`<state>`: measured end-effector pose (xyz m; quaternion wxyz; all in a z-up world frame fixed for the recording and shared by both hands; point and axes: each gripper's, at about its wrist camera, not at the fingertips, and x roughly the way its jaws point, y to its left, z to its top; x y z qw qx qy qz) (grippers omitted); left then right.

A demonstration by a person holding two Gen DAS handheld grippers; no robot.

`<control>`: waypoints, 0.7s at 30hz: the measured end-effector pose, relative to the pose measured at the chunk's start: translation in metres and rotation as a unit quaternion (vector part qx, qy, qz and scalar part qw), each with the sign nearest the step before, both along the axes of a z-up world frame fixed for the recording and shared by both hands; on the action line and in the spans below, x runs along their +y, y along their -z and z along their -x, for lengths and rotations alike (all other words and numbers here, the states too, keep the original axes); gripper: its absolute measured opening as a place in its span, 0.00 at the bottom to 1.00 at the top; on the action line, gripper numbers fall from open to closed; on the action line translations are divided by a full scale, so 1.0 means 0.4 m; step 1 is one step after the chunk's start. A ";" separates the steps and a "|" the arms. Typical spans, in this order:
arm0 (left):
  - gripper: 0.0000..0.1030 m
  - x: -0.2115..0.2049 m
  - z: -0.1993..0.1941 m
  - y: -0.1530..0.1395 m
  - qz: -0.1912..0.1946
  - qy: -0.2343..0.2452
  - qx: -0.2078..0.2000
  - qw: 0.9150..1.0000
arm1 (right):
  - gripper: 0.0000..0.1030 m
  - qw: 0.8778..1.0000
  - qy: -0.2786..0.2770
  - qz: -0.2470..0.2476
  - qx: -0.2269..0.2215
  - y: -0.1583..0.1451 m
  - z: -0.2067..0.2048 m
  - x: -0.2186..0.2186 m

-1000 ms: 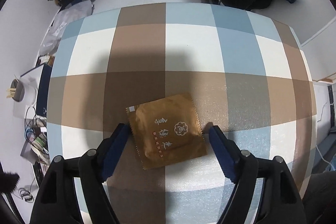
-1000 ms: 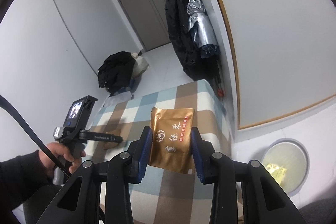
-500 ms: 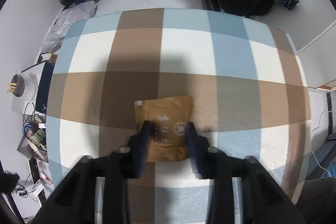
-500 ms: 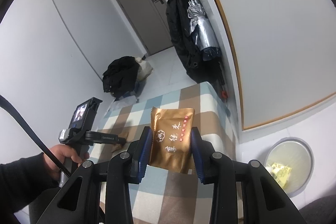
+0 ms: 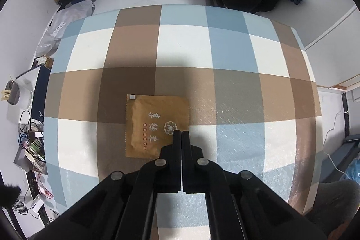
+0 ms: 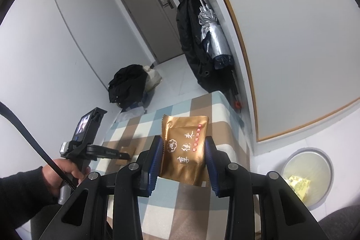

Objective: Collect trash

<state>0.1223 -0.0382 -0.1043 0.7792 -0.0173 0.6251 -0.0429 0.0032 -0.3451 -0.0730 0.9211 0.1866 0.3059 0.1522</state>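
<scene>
1. Biggest risk was a missed pick. The left gripper pointed steeply down at the checked table. Its jaws had just been closing and the fingers were fully together, with no wrapper seen between them. The flat packet lay on the table, mostly to one side of the tips, which sat over its right edge. A lift from there would likely come up empty, because the foil looked to have slid aside instead of bunching up.
2. If only a sliver of the edge was pinched (could not tell, the tips hid it), the flat packet could peel out mid-lift and drop back or off the table.
3. Pushing down for a retry could skate the slick foil across the cloth, or snag the cloth and drag it.
4. The right gripper was clamped on the held packet, blue pads pressing its two side edges, upright above the table. That grip looked firm. But the packet was puffy and smooth, so a squeeze change or a fast swing could pop it out before it got to the bin.
5. The bin sat on the floor off to the right, well apart from the table. A release from too far out could miss its rim.
6. Minor: both hands worked near each other, so the grippers could bump during a retry.
</scene>
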 end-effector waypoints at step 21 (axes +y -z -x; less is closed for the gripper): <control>0.08 0.030 0.015 -0.077 0.061 -0.006 -0.008 0.998 | 0.36 1.000 0.000 0.006 0.011 0.017 -0.017 0.023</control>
